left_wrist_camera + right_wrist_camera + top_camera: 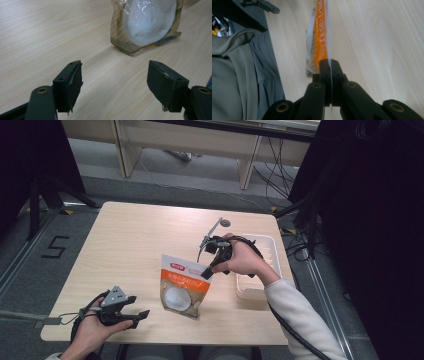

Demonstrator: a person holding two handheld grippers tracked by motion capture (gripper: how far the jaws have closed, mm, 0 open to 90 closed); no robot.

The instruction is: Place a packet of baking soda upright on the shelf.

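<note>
On the table (130, 235), a bag (183, 285) is held up by its top edge, pinched tight in the right gripper (207, 271), beside a white tray (270, 245). The left gripper (140, 315) is kept wide open with nothing in it, near the bag's bottom. The pinch is best kept firm and the bag moved slowly, so it is not dropped.

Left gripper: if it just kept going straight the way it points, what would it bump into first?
Probably the pouch. The left gripper is open and points across bare table at the pouch's lower end, slightly right of centre, so it might only clip it.
</note>
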